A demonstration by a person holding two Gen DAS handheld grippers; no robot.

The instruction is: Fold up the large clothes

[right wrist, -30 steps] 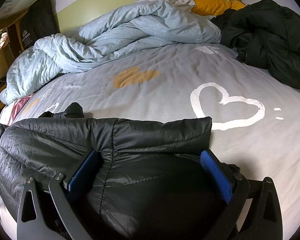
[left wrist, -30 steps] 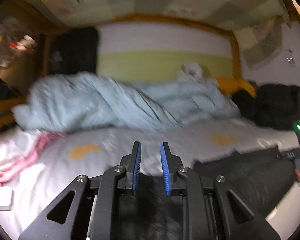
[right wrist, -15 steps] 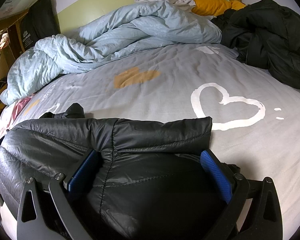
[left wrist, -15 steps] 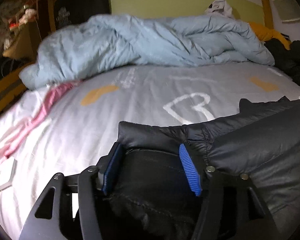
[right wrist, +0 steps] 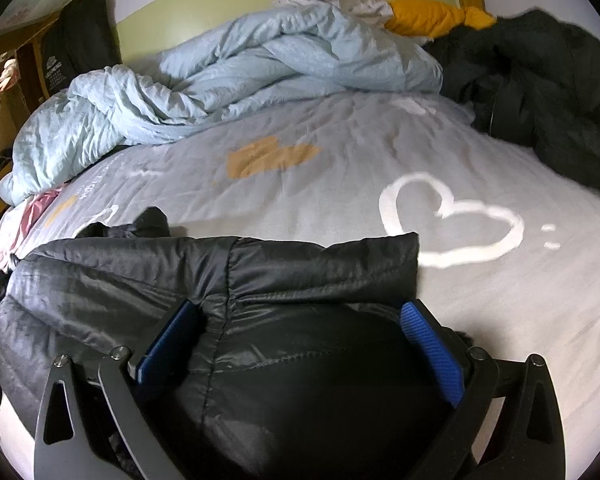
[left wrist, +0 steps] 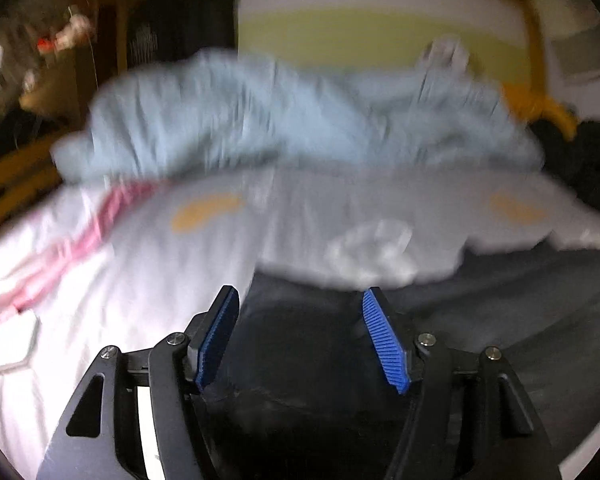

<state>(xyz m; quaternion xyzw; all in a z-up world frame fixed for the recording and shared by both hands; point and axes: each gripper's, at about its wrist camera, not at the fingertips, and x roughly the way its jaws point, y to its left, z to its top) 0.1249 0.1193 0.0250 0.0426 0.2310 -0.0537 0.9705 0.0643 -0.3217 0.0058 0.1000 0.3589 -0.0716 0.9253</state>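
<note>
Between left gripper (left wrist: 298, 336) jaws: black jacket (right wrist: 260, 288) fabric, no longer pinched; jaws opening, a second ago nearly together. Right gripper (right wrist: 300, 344) unchanged, apart, straddling jacket. Fold judged laid on bed (right wrist: 340, 160).

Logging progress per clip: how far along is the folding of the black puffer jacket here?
Partly done: the black puffer jacket lies doubled over on the bed sheet. In hand: the right gripper straddles the fold, while the left gripper is opening over the fabric. Left: further folds; a dark coat waits unfolded.
</note>
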